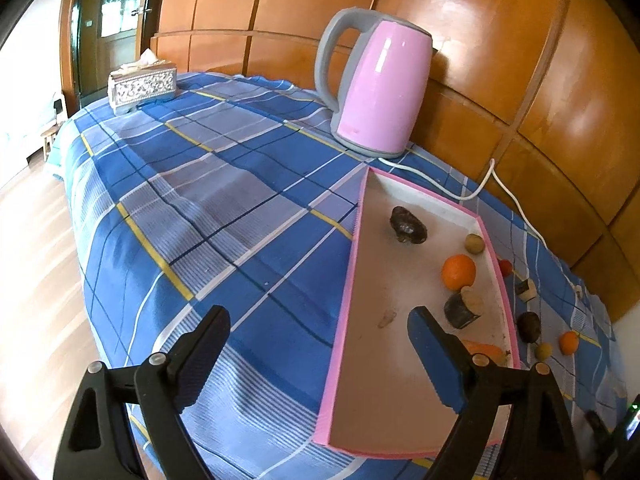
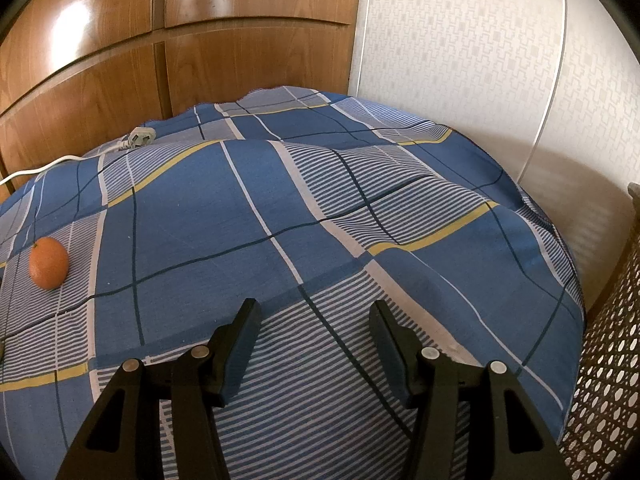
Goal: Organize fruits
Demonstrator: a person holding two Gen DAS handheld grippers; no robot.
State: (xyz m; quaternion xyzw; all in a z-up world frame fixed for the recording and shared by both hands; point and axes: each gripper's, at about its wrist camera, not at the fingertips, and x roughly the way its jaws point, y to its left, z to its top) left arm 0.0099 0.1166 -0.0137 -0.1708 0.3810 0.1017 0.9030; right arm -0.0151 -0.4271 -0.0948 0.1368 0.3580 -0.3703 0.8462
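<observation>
Holding orange [image 1: 459, 272], dark fruit [image 1: 408, 225], small brown fruit [image 1: 475, 243]: pink tray [image 1: 347, 292].

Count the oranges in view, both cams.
2 for sure: one orange inside the tray, one orange on the cloth right of it, likely the same fruit as in the right cam. Tongs may hide more.

The left gripper [image 1: 316, 318] points down at a slant, and its two fingers are spread wide apart with nothing between them. The right gripper [image 2: 314, 312] slants down too, half open and empty.
</observation>
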